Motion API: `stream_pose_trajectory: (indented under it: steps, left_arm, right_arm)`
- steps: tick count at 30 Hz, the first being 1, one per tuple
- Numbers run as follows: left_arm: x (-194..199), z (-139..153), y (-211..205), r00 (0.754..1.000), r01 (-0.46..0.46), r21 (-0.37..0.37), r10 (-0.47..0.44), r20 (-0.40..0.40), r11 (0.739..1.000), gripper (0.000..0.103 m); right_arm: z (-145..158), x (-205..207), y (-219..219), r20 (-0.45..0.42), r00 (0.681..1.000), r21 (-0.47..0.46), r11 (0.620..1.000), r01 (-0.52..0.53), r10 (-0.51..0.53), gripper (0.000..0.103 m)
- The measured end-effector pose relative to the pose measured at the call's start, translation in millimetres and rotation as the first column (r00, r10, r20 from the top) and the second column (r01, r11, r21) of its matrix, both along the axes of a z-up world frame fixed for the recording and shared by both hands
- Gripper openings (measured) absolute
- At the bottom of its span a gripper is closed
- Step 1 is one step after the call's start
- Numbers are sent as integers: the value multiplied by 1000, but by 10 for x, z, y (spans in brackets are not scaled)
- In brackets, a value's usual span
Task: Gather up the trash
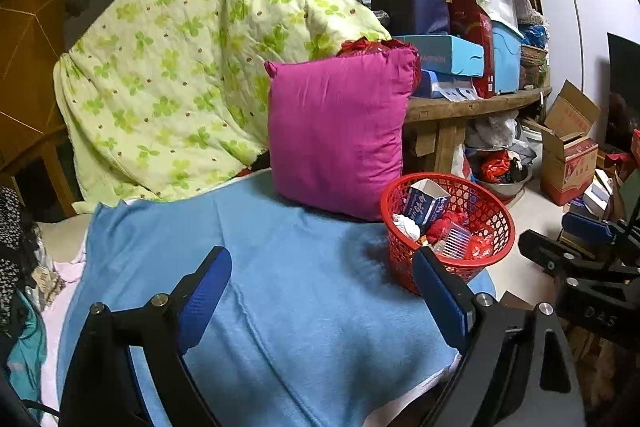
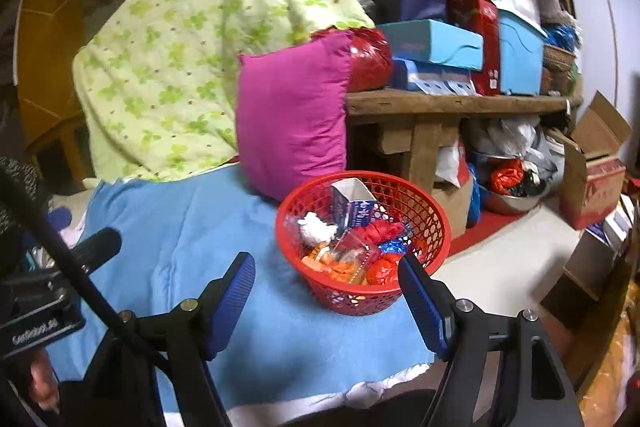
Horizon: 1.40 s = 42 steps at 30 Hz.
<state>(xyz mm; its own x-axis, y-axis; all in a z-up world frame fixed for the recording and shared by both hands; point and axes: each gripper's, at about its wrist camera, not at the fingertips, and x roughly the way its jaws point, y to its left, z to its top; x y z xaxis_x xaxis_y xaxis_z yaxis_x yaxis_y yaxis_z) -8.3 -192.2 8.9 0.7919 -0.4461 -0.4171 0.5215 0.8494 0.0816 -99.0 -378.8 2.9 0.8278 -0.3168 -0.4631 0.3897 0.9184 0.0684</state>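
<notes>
Red mesh basket [image 2: 362, 247] at centre of the right wrist view, at right of centre in the left wrist view, resting on the blue blanket [image 2: 192, 227] near its edge, just in front of the magenta pillow [image 2: 292, 115]. Heaped with trash: blue-and-white carton [image 2: 354, 205] upright, crumpled white tissue [image 2: 316, 229], red and orange wrappers. Left tool [image 1: 322, 301] spread wide, gripping nothing. Right tool [image 2: 326, 301] likewise apart and empty, low in frame.

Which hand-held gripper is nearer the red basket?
Right. The right hand-held gripper faces the red basket head-on, just short of it; the left hand-held gripper sits off to the basket's left.
</notes>
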Motion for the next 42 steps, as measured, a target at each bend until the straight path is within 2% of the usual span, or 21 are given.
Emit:
stream_pose_trajectory:
  steps: [9,17,24,31,36,42]
  left_arm:
    - [-220,135,36,1000,-11,13,11,27,1000,95]
    - [-415,177,14,999,0,47,-2,34,999,96]
    - [-550,203,62,998,-18,68,14,64,998,97]
    - [-588,109,44,999,-25,119,20,49,993,98]
    - [-564,98,57,999,-38,121,37,17,992,98]
    - [-610,137,72,996,-79,147,74,41,986,98]
  right_arm:
    - [137,-309,140,-4,1000,-31,1000,0,0,77]
    - [318,-595,205,38,999,-53,999,12,-10,77]
    - [370,-685,280,47,999,-86,996,10,-6,77]
    - [336,-744,310,28,999,-104,994,22,-19,77]
    - [345,-769,291,36,999,-90,995,33,-30,77]
    - [333,-776,300,31,998,-105,993,51,-48,77]
